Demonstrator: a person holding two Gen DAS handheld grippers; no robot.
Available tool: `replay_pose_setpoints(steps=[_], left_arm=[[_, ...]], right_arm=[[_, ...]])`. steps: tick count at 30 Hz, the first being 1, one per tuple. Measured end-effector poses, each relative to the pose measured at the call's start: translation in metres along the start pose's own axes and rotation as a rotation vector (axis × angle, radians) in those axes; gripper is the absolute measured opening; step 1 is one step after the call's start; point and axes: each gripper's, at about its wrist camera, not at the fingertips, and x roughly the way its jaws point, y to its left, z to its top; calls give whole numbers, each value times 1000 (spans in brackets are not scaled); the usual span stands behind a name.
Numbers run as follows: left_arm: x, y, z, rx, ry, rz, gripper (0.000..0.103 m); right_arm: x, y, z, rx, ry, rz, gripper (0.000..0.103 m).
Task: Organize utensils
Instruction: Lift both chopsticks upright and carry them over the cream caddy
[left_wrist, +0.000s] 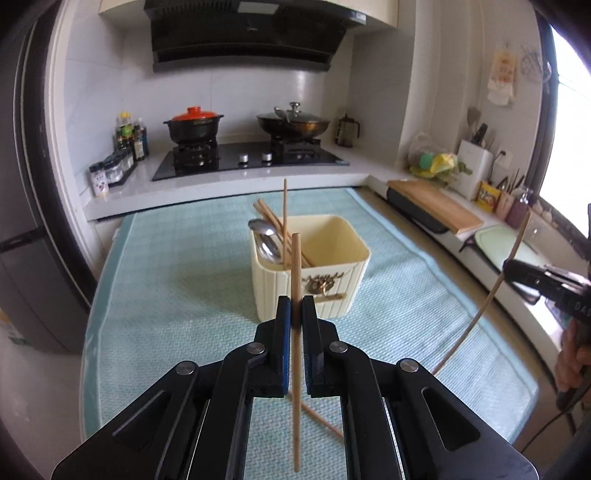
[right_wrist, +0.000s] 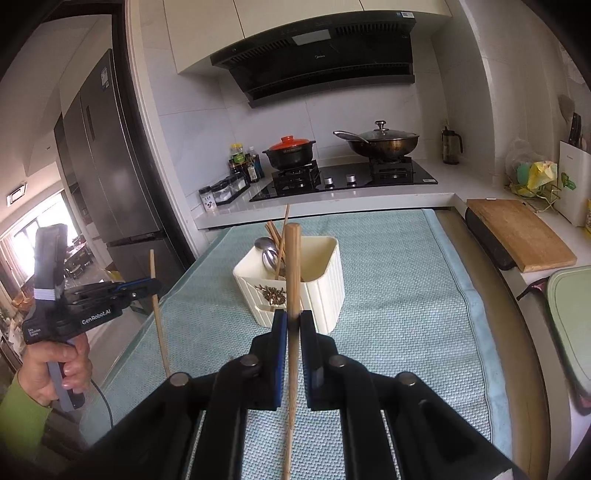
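A cream utensil holder stands on the teal mat and holds a metal spoon and several chopsticks. My left gripper is shut on an upright wooden chopstick, a little in front of the holder. My right gripper is shut on another upright chopstick, also just in front of the holder. Each gripper shows in the other's view: the right at the far right, the left at the left. One more chopstick lies on the mat under my left gripper.
The teal mat covers the table. Behind it is a stove with a red-lidded pot and a wok. Spice bottles stand at the left. A wooden cutting board lies on the right counter.
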Motion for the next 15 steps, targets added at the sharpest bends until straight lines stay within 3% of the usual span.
replay_pose_setpoints(steps=[7, 15], left_arm=[[-36, 7, 28, -70, -100, -76, 4], [-48, 20, 63, -130, -192, -85, 4]], right_arm=[[-15, 15, 17, -15, -62, 16, 8], [-20, 30, 41, -66, -107, 9, 8]])
